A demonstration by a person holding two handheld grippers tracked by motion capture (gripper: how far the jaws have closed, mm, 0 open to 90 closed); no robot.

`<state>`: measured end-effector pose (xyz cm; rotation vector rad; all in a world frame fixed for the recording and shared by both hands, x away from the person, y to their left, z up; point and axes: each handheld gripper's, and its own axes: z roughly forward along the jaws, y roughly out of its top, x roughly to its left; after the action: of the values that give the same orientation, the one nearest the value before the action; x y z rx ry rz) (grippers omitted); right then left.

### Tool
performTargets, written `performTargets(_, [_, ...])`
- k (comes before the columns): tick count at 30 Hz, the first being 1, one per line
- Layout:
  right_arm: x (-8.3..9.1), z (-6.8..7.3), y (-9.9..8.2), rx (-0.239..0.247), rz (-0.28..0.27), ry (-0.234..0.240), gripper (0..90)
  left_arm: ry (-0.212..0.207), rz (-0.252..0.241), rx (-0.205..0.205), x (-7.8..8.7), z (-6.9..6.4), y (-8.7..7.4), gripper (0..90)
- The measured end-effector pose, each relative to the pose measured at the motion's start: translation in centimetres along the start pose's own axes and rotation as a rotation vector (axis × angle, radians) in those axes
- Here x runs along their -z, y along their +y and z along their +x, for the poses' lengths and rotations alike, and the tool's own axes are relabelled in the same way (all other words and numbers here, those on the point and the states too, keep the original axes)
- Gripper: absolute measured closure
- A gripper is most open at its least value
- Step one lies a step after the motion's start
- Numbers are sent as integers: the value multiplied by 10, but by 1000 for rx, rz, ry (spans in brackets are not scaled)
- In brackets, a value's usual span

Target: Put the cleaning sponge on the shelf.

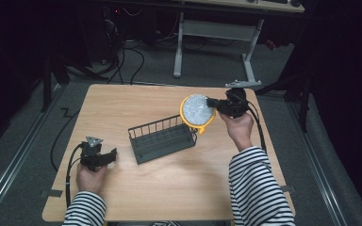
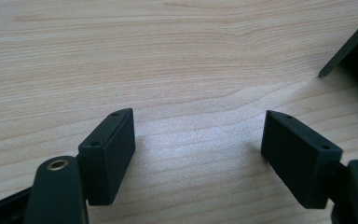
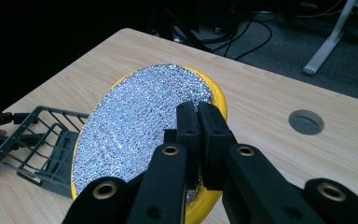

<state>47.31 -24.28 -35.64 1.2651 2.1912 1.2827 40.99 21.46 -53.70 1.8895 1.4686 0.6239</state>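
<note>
- Right gripper (image 3: 198,140): jaws clamped on rim of yellow glittered disc (image 3: 140,126), held tilted near worktop's (image 1: 122,101) far right edge, beside rack (image 1: 162,139).
- Left gripper (image 2: 198,149): agape, empty, near-left corner.
- Step: probably racking disc; next, lower into slot.

A wire rack (image 1: 161,138) stands on the desk (image 1: 169,188) near its middle. A round plate (image 1: 197,110) is held tilted above the rack's right end, toward the far edge, clamped at its rim by the right tongs (image 1: 211,102). The left tongs (image 1: 111,155) sit near the front-left corner, left of the rack.
</note>
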Motion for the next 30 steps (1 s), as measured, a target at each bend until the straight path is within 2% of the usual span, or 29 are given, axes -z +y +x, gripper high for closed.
performTargets(5, [-30, 10, 4, -13, 12, 17, 884, -2, 2, -3, 0, 0, 0, 265])
performTargets(7, [-35, 12, 4, -14, 10, 24, 884, -2, 1, -3, 0, 0, 0, 265])
performTargets(9, [-53, 18, 2, -21, 22, 37, 884, -3, 1, -4, 0, 0, 0, 265])
performTargets(10, [-53, 18, 2, -21, 22, 37, 884, -3, 1, -4, 0, 0, 0, 265])
performTargets(11, [-64, 23, 1, -28, 30, 44, 883, -2, 1, -5, 0, 0, 0, 265])
performTargets(12, [-64, 23, 1, -28, 30, 44, 883, -2, 1, -5, 0, 0, 0, 265])
performTargets(13, [-73, 26, -1, -32, 34, 51, 883, -3, 1, -6, 0, 0, 0, 265])
performTargets(20, [-86, 33, -5, -36, 34, 59, 882, -4, 1, -7, 0, 0, 0, 265])
performTargets(25, [-92, 39, -12, 5, 46, 29, 881, -3, 1, -8, 0, 0, 0, 265])
performTargets(30, [-94, 40, -22, 33, 59, 16, 881, -2, 2, -9, 0, -1, 0, 265])
